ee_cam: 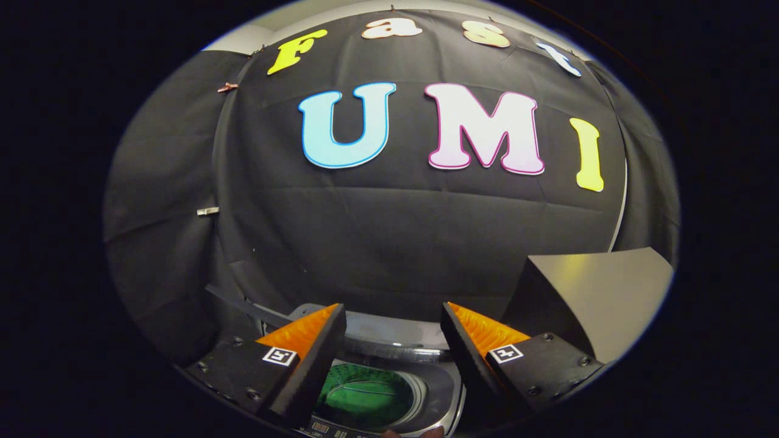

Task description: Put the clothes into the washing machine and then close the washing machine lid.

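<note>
The gripper (392, 325) is seen at the bottom centre of the frame with its fingers spread wide apart; nothing is held between them. Each finger (304, 359) is a wedge shape with a ribbed inner pad, and a small square printed marker is fixed on each finger's body, along with visible screw heads.

The washing machine (377, 389) is seen low in the frame, directly below and between the fingers, viewed from above. Its top opening is uncovered, and a round drum (364, 395) is seen inside, lit green, with a perforated, dotted wall texture. The drum is ringed by a smooth, glossy grey rim (426, 389). A strip of control panel (331, 431) with small markings is seen at the very bottom edge, too small to be read. Whether any clothes lie in the drum cannot be told.

To the lower right, just beyond the right finger, a flat dark panel (599, 292) with a matte, smooth surface is seen tilted upward; whether it is the machine's raised lid cannot be told.

The upper and middle frame is taken up by the booth wall of black cloth (389, 237), wrinkled and creased, pinned with small clips (207, 211) at the left.
</note>
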`<act>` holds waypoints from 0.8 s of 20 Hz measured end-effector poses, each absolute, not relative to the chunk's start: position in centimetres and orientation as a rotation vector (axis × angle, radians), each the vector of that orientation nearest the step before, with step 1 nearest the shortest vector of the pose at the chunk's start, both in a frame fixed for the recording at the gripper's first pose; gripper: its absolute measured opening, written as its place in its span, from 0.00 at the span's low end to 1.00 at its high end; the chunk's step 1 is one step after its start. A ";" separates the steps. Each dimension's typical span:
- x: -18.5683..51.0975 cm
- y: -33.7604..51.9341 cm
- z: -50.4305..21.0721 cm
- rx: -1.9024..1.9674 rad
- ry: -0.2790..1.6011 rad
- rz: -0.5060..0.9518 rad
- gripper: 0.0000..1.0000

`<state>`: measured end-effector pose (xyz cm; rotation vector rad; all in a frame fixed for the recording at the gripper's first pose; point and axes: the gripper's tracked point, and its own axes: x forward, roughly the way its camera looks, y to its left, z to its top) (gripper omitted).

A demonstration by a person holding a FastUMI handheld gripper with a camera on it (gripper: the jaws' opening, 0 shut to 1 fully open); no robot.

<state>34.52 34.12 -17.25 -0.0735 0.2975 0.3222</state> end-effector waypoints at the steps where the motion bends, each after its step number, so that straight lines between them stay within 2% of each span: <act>1: 33.9 33.5 -18.8 -0.118 0.346 0.300 0.98; 4: 30.9 33.5 -21.5 -0.100 0.361 0.299 0.99; 8: 27.2 33.3 -19.7 -0.048 0.280 0.315 0.99; 16: 24.4 31.0 -17.2 -0.040 0.202 0.287 0.99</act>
